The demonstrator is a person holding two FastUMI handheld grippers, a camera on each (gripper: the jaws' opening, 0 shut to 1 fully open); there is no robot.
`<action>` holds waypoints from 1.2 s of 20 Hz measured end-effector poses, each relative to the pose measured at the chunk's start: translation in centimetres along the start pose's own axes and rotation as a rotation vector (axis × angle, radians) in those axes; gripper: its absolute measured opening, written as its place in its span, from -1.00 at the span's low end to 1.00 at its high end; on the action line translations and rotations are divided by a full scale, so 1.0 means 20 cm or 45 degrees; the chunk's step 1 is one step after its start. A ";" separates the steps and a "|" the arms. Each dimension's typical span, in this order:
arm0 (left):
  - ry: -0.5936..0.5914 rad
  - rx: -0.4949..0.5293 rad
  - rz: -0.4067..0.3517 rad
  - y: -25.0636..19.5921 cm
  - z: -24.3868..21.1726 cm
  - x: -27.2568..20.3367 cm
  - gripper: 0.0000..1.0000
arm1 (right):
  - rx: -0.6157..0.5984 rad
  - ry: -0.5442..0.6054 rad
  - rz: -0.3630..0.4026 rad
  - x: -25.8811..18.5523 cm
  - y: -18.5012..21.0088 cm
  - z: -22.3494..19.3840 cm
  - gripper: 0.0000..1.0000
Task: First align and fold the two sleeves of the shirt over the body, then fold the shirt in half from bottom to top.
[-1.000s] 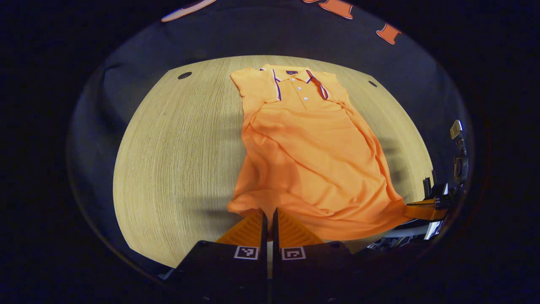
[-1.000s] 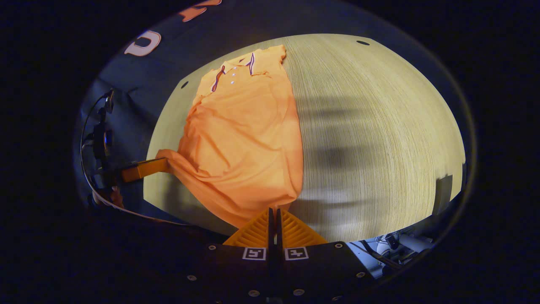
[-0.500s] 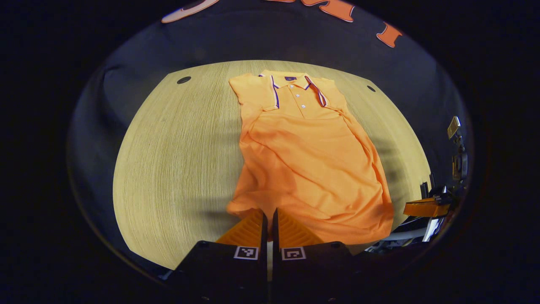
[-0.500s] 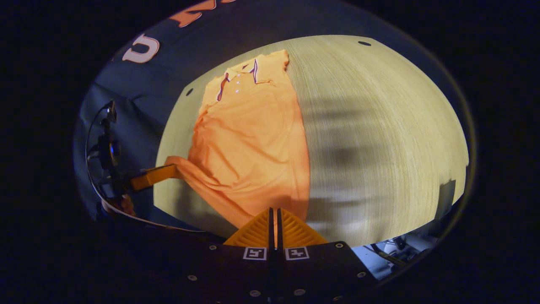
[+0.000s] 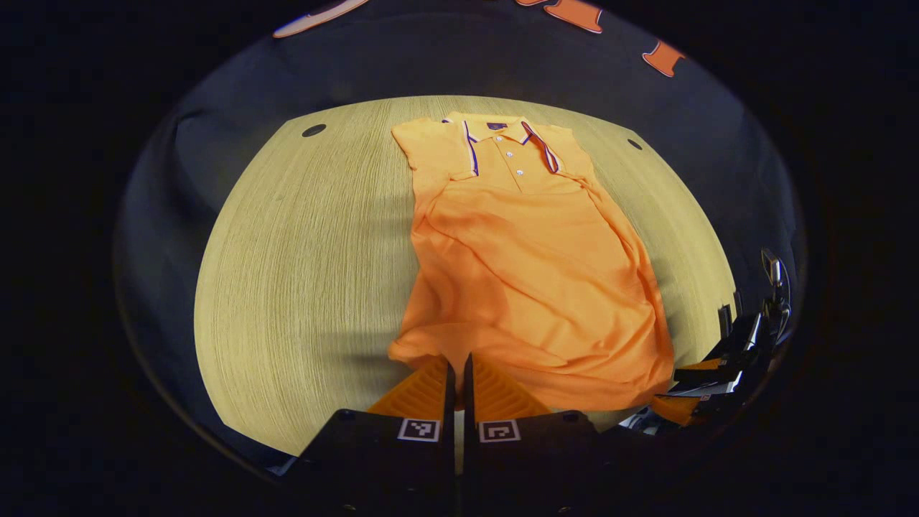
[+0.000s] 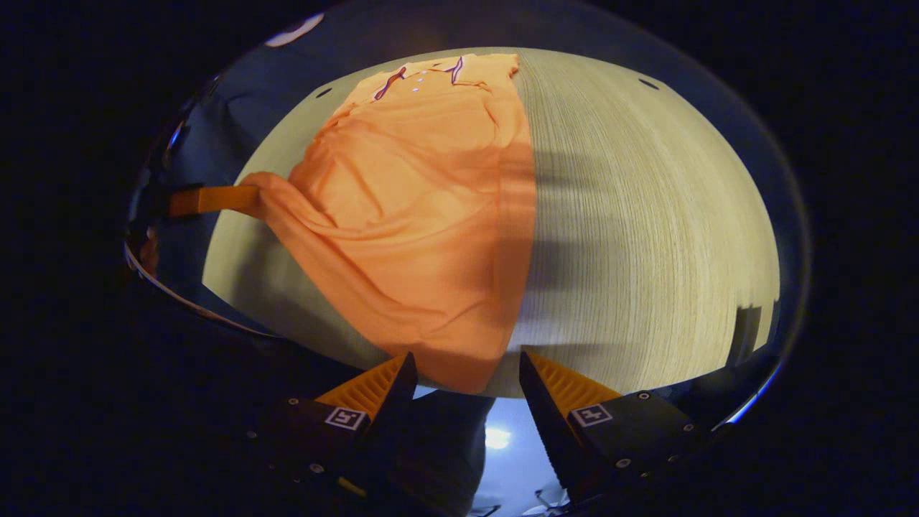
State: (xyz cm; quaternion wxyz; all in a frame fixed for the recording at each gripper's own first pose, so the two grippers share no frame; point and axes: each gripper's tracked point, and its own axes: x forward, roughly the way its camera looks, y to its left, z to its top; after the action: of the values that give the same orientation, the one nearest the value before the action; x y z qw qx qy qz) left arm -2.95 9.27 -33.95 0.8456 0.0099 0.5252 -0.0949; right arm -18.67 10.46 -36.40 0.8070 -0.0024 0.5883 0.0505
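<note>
Orange polo shirt (image 5: 531, 266) lies face-up along the wooden table (image 5: 301, 273), collar at the far end, hem at the near edge. Both sleeves look already folded in over the body, so the body reads as a narrow strip — first step judged done. Bottom-to-top fold not yet made; hem is at the near edge, some wrinkles across the lower body.

Left gripper (image 5: 456, 377) has its fingers closed on the hem's left corner, cloth bunched between them; the right gripper view shows that corner pulled up and sideways. Right gripper (image 6: 467, 377) has its fingers spread apart, holding nothing, just off the hem's right corner.

Versus a second ago — right gripper was clamped shut on the right hem corner, now it has let go and the corner has dropped flat. Left grip unchanged.
</note>
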 end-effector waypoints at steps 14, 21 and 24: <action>-0.030 0.037 -0.025 0.00 0.06 -0.03 -0.89 | 0.202 -0.195 0.154 0.02 0.12 0.33 -1.00; -0.143 -0.012 -0.056 -0.02 0.30 -0.06 -0.89 | 0.290 -0.341 0.233 -0.12 0.03 0.61 -0.99; -0.188 -0.022 -0.064 -0.04 0.42 -0.06 -0.89 | 0.304 -0.394 0.226 -0.13 -0.05 0.76 -1.00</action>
State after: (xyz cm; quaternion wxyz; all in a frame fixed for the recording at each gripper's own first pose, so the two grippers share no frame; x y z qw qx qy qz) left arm 3.80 7.71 -28.97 0.8795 -0.0175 0.4623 -0.1120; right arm -4.91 10.23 -29.29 0.8747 0.1531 0.4570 0.0512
